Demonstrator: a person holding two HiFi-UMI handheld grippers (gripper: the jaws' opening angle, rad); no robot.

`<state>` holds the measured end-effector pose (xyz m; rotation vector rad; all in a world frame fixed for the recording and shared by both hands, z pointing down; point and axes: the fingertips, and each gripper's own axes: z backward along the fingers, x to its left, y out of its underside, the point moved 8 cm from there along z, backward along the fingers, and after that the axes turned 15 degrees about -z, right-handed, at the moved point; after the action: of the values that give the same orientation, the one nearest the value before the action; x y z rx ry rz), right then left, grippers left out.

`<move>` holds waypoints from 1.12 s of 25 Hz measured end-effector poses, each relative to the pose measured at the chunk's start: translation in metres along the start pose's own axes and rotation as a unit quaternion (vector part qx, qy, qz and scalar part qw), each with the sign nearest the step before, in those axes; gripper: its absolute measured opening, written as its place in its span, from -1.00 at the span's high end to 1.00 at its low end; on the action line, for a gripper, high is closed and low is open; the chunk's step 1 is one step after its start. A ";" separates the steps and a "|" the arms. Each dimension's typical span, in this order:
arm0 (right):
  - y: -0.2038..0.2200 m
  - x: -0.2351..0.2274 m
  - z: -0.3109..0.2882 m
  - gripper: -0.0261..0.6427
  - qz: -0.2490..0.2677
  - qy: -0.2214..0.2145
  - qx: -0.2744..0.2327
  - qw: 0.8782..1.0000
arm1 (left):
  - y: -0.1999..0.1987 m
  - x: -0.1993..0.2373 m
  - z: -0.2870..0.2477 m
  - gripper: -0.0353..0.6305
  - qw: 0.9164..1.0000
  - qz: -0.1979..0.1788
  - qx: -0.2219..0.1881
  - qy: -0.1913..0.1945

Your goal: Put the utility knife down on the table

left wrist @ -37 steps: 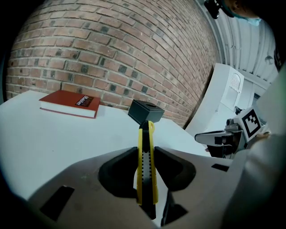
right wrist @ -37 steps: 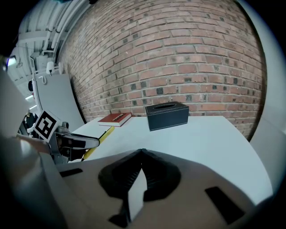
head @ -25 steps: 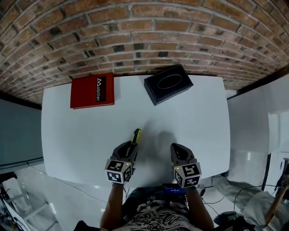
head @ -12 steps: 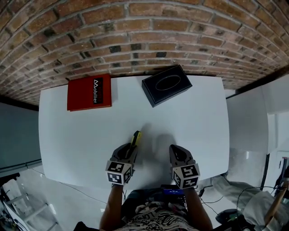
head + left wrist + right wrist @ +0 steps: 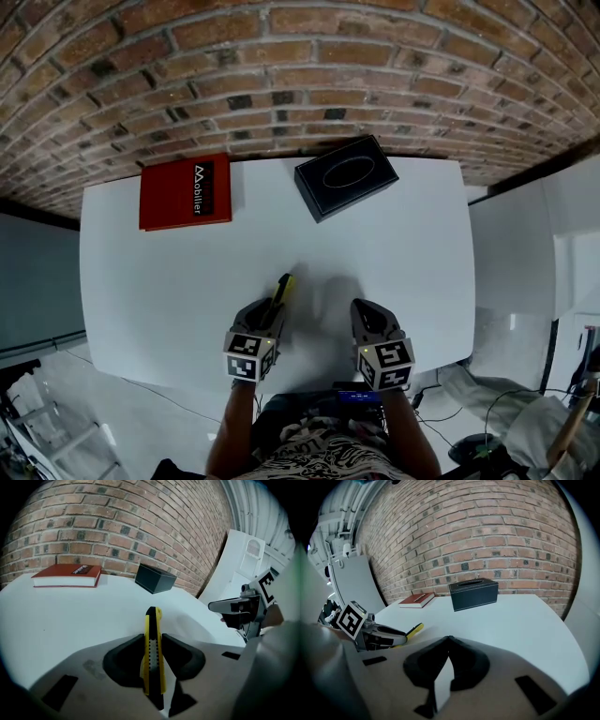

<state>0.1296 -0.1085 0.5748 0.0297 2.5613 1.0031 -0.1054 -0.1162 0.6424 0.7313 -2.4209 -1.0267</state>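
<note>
A yellow and black utility knife point(image 5: 152, 648) is clamped between the jaws of my left gripper point(image 5: 153, 641), its tip pointing away over the white table point(image 5: 394, 253). In the head view the knife point(image 5: 280, 288) sticks out ahead of the left gripper point(image 5: 265, 317) near the table's front edge, low over the surface. My right gripper point(image 5: 368, 319) hovers beside it to the right, jaws closed together with nothing between them point(image 5: 447, 641). The right gripper view shows the knife point(image 5: 412, 630) and left gripper at its left.
A red book point(image 5: 187, 191) lies at the table's back left. A black tissue box point(image 5: 346, 175) stands at the back middle, against the brick wall point(image 5: 300, 75). A white panel point(image 5: 243, 569) stands to the table's right.
The left gripper with the knife has sunk slightly toward the table's front edge. The right gripper has barely moved.
</note>
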 end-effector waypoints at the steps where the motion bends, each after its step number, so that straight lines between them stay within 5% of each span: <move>1: 0.000 0.000 0.000 0.92 0.002 -0.001 0.000 1.000 | 0.000 0.000 0.000 0.53 1.000 -0.002 0.002 0.000; 11: 0.002 0.002 0.002 0.92 0.005 -0.001 0.001 1.000 | 0.002 -0.007 -0.008 0.53 0.997 -0.065 0.041 -0.004; 21: -0.005 0.004 0.011 0.92 0.009 -0.001 -0.017 1.000 | 0.001 -0.006 -0.008 0.53 0.998 -0.044 0.034 -0.008; 28: -0.010 0.010 0.022 0.92 0.017 -0.007 -0.034 0.999 | -0.021 -0.003 0.011 0.53 0.999 -0.038 -0.016 -0.032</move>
<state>0.1297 -0.1000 0.5500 0.0614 2.5199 1.0994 -0.1028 -0.1210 0.6195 0.7974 -2.4407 -1.1317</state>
